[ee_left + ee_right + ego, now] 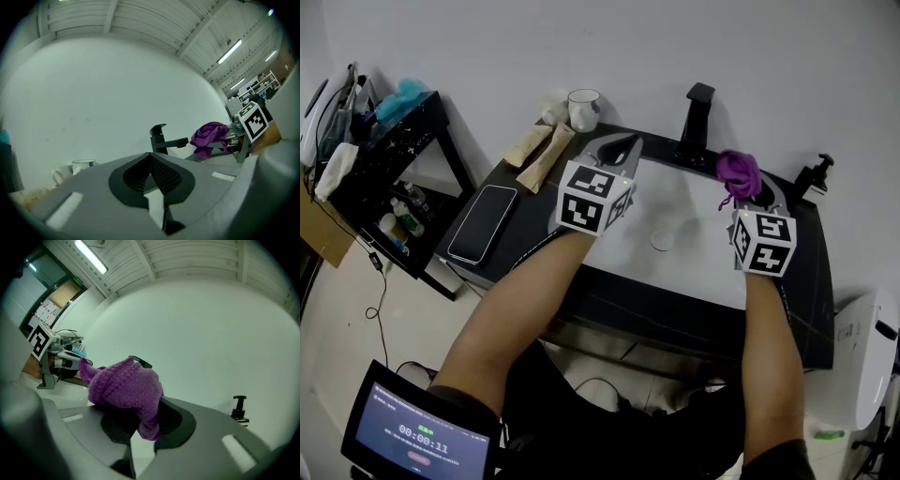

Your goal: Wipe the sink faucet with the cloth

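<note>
A black faucet stands at the back rim of the white sink. My right gripper is shut on a bunched purple cloth, held over the sink's right side, just right of the faucet and apart from it. In the right gripper view the cloth fills the jaws and hides most of the faucet. My left gripper hovers over the sink's back left corner, jaws together with nothing in them. From the left gripper view the faucet and cloth lie ahead to the right.
A mug, two tan packets and a phone lie on the dark counter left of the sink. A soap dispenser stands at the right rear. A cluttered black shelf is far left, a white appliance at right.
</note>
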A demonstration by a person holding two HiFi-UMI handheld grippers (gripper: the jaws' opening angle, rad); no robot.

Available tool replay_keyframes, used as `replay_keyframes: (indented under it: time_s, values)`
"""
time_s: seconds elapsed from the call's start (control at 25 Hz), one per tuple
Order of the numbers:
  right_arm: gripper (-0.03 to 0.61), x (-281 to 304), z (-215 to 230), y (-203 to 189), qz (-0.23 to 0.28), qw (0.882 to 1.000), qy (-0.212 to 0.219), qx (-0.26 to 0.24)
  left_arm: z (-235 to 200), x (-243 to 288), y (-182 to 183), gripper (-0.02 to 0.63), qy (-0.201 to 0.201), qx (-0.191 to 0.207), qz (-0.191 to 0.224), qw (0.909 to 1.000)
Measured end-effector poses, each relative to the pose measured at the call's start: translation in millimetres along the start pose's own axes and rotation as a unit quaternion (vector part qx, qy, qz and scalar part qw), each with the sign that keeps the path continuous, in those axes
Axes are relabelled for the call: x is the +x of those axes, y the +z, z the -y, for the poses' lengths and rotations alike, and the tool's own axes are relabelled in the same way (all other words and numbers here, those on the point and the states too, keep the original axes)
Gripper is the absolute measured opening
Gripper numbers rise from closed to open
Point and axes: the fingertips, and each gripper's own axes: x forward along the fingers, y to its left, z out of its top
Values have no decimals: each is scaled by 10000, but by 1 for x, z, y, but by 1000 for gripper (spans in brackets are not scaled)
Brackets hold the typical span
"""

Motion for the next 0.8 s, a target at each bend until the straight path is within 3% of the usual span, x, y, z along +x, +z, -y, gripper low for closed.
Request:
replay_keyframes:
  time_s: [0.8]
  values:
    - [64,-3,1,-3,-134,9999,-62,-84,-1,0,-1,17,1,-58,-22,10000]
